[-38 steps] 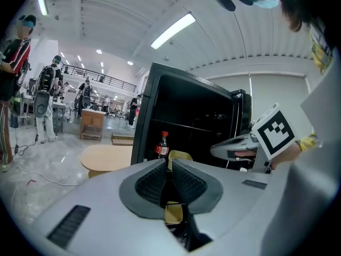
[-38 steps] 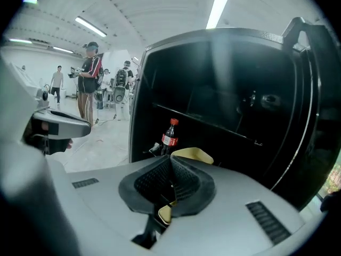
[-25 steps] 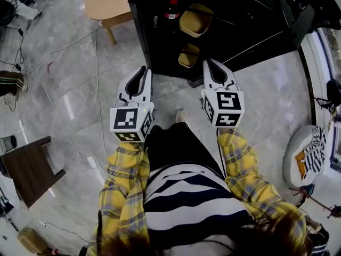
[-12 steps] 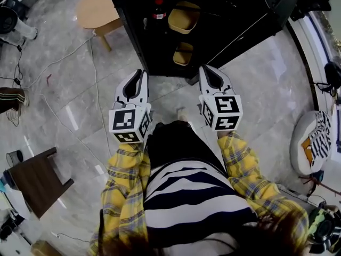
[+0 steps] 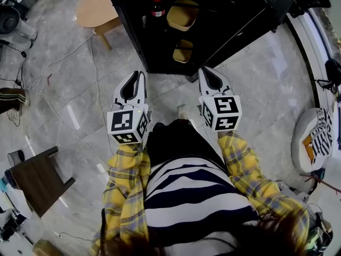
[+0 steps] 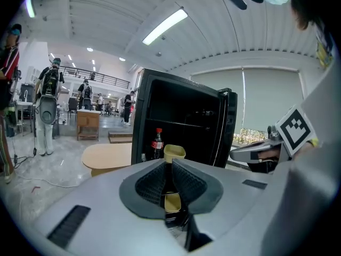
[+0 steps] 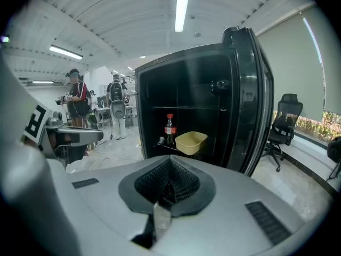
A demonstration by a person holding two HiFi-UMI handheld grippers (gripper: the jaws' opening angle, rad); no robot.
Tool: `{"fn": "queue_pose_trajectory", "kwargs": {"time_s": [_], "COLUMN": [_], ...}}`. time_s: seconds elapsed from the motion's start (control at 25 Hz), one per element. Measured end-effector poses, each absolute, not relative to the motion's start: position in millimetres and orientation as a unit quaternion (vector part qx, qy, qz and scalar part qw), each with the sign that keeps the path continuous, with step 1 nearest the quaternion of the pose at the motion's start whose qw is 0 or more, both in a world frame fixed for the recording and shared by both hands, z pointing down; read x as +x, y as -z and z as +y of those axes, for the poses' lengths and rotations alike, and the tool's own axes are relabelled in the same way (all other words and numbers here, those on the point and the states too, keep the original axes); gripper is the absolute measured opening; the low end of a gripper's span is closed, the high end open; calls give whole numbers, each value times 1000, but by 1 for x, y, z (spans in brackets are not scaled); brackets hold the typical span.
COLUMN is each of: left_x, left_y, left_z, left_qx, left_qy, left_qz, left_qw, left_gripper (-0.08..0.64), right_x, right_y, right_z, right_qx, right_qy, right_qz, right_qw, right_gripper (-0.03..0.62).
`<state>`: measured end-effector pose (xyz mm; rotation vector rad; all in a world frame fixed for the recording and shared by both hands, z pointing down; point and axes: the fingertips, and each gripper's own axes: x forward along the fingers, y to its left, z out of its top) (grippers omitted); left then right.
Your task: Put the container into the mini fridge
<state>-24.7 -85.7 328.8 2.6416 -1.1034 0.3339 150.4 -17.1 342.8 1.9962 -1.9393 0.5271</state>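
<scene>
The black mini fridge [image 5: 240,15] stands open on the floor ahead of me. A yellow container [image 5: 183,15] sits on its upper shelf beside a cola bottle [image 5: 156,8], and a second yellow container [image 5: 183,51] sits on the shelf below. My left gripper [image 5: 139,77] and right gripper [image 5: 204,72] hover side by side just short of the fridge opening, both shut and empty. In the left gripper view only a thin slit shows at the left gripper [image 6: 168,163]. The right gripper [image 7: 169,159] points at the upper container [image 7: 191,142].
The fridge door [image 7: 250,100] hangs open on the right. A round wooden table [image 5: 96,7] stands left of the fridge, with cables [image 5: 80,116] on the floor and a dark stool [image 5: 34,175] at the left. A white cushion [image 5: 311,143] lies at the right. People [image 6: 48,89] stand far off.
The fridge has slid a little up and left in the head view. Both grippers stay shut and empty in about the same place before it.
</scene>
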Motion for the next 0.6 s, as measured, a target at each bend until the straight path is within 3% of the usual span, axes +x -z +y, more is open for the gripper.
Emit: {"fn": "queue_pose_trajectory", "kwargs": {"time_s": [0.6], "left_x": [-37], "left_y": [-342], "left_z": [-83], "left_qx": [899], "left_qy": [-115], "left_qz": [-395], "left_qw": [149], "left_gripper": [48], "right_x": [151], "right_y": [-353], "right_z": [-15], "right_qx": [683], "right_qy": [-184], "right_qz": [-686], "right_qw": [172], "right_gripper": [26]}}
